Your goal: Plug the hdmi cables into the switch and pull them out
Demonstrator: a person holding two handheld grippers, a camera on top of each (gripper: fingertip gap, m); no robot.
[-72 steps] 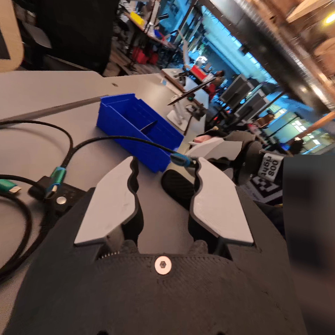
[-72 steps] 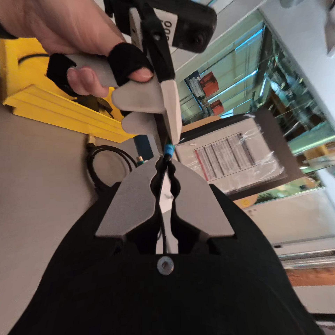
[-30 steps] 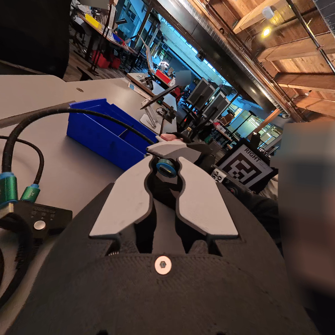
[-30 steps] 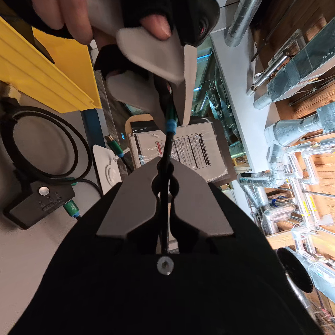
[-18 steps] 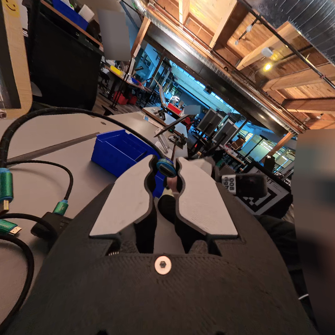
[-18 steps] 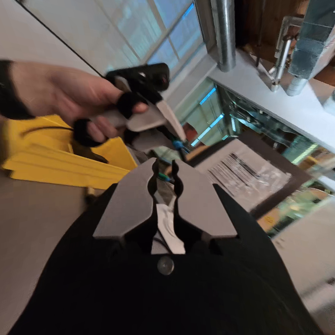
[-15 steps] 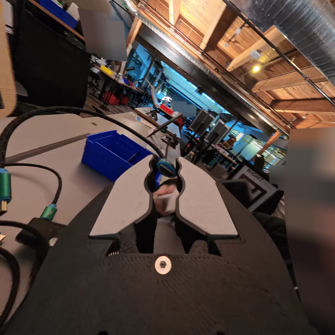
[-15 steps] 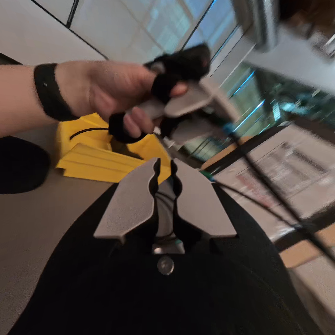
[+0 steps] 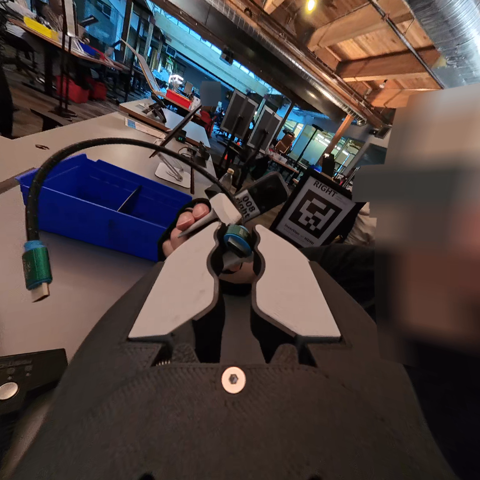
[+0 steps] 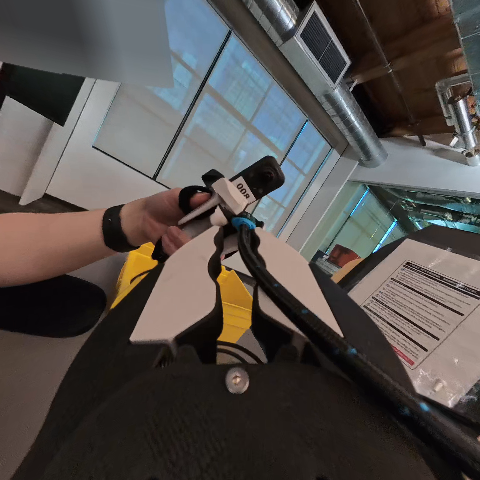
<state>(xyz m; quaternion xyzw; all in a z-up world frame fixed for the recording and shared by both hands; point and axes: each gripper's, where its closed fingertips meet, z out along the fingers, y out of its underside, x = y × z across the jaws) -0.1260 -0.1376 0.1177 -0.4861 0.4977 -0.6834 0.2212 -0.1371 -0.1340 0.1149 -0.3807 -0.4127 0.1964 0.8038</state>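
Observation:
My left gripper (image 9: 235, 241) is shut on a green and blue HDMI plug (image 9: 235, 237), held above the grey table (image 9: 78, 285). Its black braided cable (image 9: 104, 141) arcs up and left to a second green plug (image 9: 36, 270) that hangs free in the air. The black switch (image 9: 23, 374) lies at the lower left edge, with no cable seen in it. My right gripper (image 10: 235, 241) is open and empty, facing the left gripper (image 10: 226, 205) almost tip to tip. The cable (image 10: 298, 306) runs over its right finger, not between the fingers. The right gripper also shows in the left wrist view (image 9: 218, 215).
A blue divided bin (image 9: 98, 207) stands on the table behind the hanging plug. A yellow bin (image 10: 233, 306) sits behind my right fingers. A printed sheet in plastic (image 10: 415, 311) lies at the right. A person's hand and forearm (image 10: 78, 233) reach in from the left.
My right gripper let go of the cable it pinched and swung up to face the left one. The left gripper stayed shut on its plug, and the free plug now hangs clear of the switch.

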